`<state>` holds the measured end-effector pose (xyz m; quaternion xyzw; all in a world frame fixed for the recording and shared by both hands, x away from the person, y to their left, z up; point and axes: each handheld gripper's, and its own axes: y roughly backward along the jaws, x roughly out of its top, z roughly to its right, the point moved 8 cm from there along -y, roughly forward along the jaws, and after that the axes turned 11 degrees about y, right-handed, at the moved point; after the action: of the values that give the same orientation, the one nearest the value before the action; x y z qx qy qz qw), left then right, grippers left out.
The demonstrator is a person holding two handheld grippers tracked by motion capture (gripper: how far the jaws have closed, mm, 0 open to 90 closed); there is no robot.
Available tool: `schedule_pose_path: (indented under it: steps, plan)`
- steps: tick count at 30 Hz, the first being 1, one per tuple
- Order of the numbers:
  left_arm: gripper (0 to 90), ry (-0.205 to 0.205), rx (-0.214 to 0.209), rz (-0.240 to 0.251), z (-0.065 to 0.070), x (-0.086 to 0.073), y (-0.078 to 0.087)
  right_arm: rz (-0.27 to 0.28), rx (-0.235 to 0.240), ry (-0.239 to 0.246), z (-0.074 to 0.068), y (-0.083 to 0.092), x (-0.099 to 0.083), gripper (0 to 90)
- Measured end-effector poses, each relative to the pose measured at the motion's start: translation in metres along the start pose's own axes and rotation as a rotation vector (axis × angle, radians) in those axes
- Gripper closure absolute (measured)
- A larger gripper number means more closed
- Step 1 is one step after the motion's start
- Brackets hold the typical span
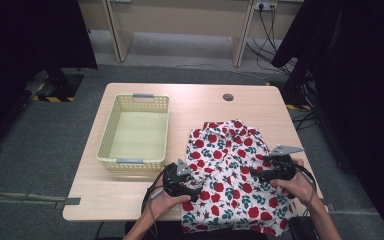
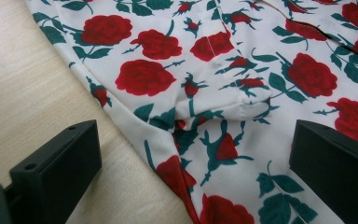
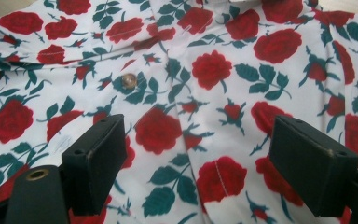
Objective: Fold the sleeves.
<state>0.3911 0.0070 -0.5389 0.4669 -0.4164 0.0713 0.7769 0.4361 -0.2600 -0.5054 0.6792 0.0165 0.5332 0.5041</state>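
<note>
A white shirt printed with red roses and green leaves lies folded on the right half of the wooden table, its near edge hanging over the front. My left gripper rests at the shirt's left edge. In the left gripper view it is open, one jaw over bare wood and the other over the shirt. My right gripper sits low over the shirt's right part. In the right gripper view it is open above flat cloth near a brown button, with nothing gripped.
An empty pale yellow plastic basket stands on the table's left half, close to the left gripper. A round cable hole sits near the far edge. Dark curtains hang on both sides, and cables trail on the floor at the right.
</note>
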Motion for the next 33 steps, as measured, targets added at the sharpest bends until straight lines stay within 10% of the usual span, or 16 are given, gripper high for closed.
schedule_pose_path:
  steps: [33]
  plan:
    - [0.6, -0.015, 0.037, -0.008, -0.007, -0.016, 0.017, -0.022, -0.008, -0.043, -0.02, 0.016, -0.037, 11.9]
